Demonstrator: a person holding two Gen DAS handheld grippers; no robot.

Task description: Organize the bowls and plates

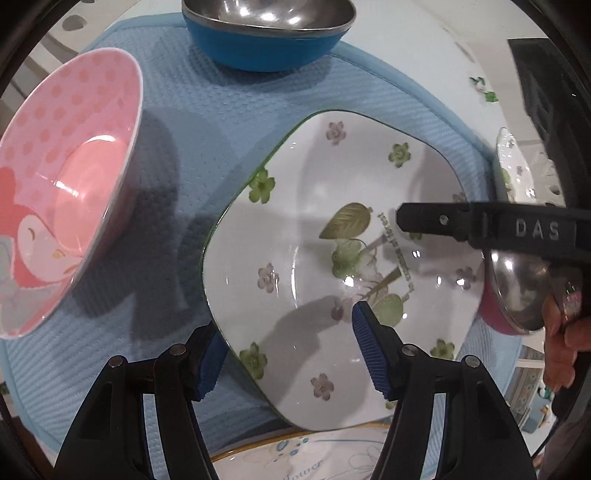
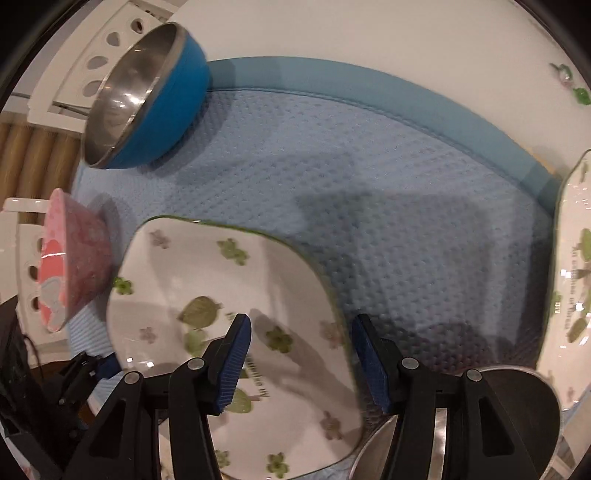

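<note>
A square white plate with green and pink flowers (image 1: 332, 258) lies on a light blue mat (image 1: 207, 122); it also shows in the right wrist view (image 2: 236, 332). My left gripper (image 1: 284, 354) is open, its fingers straddling the plate's near-left edge. My right gripper (image 2: 301, 354) is open above the plate's right edge; its arm (image 1: 487, 225) shows in the left wrist view. A pink dotted bowl (image 1: 70, 199) sits left, and a blue steel-lined bowl (image 1: 266, 33) at the back.
A second flowered plate (image 2: 569, 280) lies at the mat's right edge. A steel bowl with a red outside (image 1: 517, 295) sits right of the square plate. Another printed plate (image 1: 295, 454) lies at the near edge. A white perforated rack (image 2: 99, 59) stands beyond the blue bowl.
</note>
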